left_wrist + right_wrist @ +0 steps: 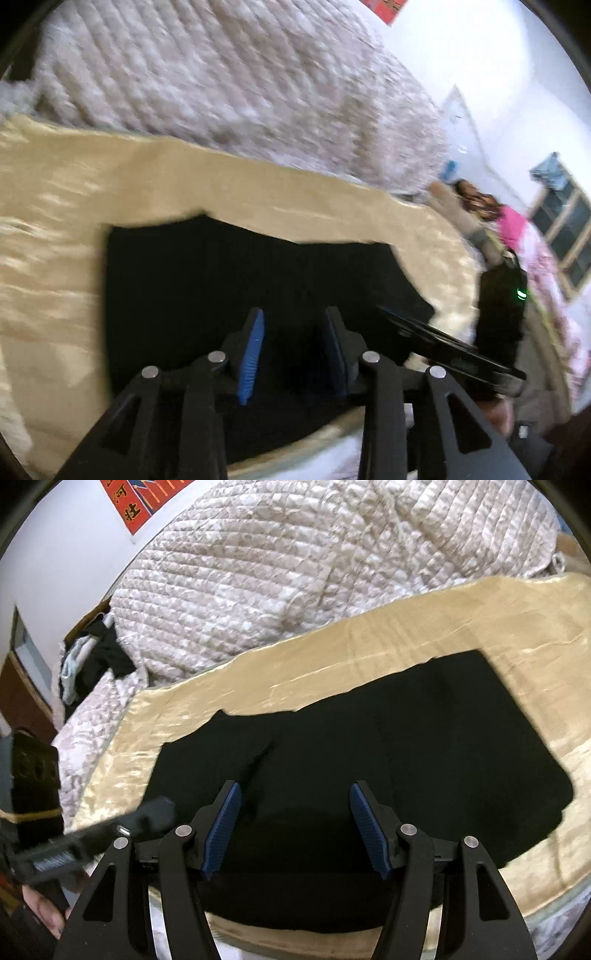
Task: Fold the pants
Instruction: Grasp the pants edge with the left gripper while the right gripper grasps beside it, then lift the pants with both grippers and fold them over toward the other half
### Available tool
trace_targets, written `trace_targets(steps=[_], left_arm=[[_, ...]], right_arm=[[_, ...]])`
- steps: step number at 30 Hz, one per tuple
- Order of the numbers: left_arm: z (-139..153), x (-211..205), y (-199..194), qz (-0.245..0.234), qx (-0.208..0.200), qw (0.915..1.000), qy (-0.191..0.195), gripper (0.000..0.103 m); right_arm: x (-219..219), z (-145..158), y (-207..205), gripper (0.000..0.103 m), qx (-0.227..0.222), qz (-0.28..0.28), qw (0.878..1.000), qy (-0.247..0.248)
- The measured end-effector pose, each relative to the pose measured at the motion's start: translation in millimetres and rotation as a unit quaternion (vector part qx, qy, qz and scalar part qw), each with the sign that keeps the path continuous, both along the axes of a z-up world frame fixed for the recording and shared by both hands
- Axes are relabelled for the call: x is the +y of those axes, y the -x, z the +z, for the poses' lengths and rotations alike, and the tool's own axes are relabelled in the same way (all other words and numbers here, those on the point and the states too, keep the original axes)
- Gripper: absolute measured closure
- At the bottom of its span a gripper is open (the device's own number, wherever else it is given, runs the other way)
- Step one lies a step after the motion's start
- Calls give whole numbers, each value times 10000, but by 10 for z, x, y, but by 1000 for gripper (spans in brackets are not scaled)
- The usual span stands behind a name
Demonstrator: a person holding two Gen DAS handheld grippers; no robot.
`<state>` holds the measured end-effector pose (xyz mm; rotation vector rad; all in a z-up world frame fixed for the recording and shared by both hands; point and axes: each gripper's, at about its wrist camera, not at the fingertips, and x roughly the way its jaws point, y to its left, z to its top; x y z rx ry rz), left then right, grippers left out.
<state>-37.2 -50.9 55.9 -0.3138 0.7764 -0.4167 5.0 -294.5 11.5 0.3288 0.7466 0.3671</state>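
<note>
Pants (369, 753), black and folded into a flat block, lay on a tan sheet (388, 638) spread in front of a quilt (295, 565). Left gripper (293, 350) hovered over them with its jaws partly apart and nothing between the pads. Right gripper (293, 830) stood wide open above the near edge, also empty.

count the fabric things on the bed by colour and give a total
black: 1, the pants
gold: 1, the satin sheet under the pants
white-beige: 1, the quilt behind them
total: 3
A dark heap of clothes at the quilt's end is too jumbled to count.
</note>
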Motion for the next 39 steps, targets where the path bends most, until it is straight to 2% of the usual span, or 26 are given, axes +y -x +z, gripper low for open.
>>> trace_targets(steps=[3, 6, 9, 11, 14, 17, 19, 21, 25, 28, 29, 33, 36, 39], left_arm=[[-115, 274, -62, 649, -8, 9963, -562, 67], [-332, 489, -128, 1108, 323, 9910, -678, 67], [-461, 587, -115, 1194, 507, 9899, -580, 67], [-501, 553, -104, 1158, 482, 9897, -694, 67], [-519, 493, -80, 1091, 436, 9898, -811, 67], [-523, 438, -78, 1100, 389, 9885, -957, 67], [-515, 419, -103, 1117, 386, 9881, -981, 67], [-509, 414, -100, 1106, 358, 9884, -972, 67], [-513, 418, -91, 1061, 318, 9888, -1003, 67], [-521, 413, -111, 1066, 361, 9884, -1016, 67], [-509, 411, -114, 1068, 342, 9885, -1015, 67], [-385, 397, -158, 1049, 147, 9890, -1035, 67], [-261, 340, -301, 933, -43, 9907, -994, 67], [-268, 255, -578, 807, -27, 9910, -1064, 67]], right_arm=[[121, -46, -35, 41, 119, 298, 9994, -123], [225, -131, -99, 41, 334, 502, 9978, -262], [319, -166, -155, 41, 441, 573, 9970, -279], [369, -164, -177, 42, 490, 715, 9955, -381], [476, -178, -265, 48, 588, 887, 9938, -312], [515, -222, -421, 67, 714, 846, 9935, -276], [469, -269, -498, 93, 856, 752, 9925, -443], [422, -273, -482, 99, 892, 722, 9912, -665], [378, -111, -275, 100, 493, 688, 9945, -611], [296, -296, -283, 100, 792, 474, 9946, -482], [285, -302, -292, 100, 782, 465, 9943, -556], [365, -157, -259, 97, 490, 480, 9976, -98], [319, -61, -248, 93, 247, 89, 9994, 227], [336, 74, -281, 93, -12, 257, 9996, 74]])
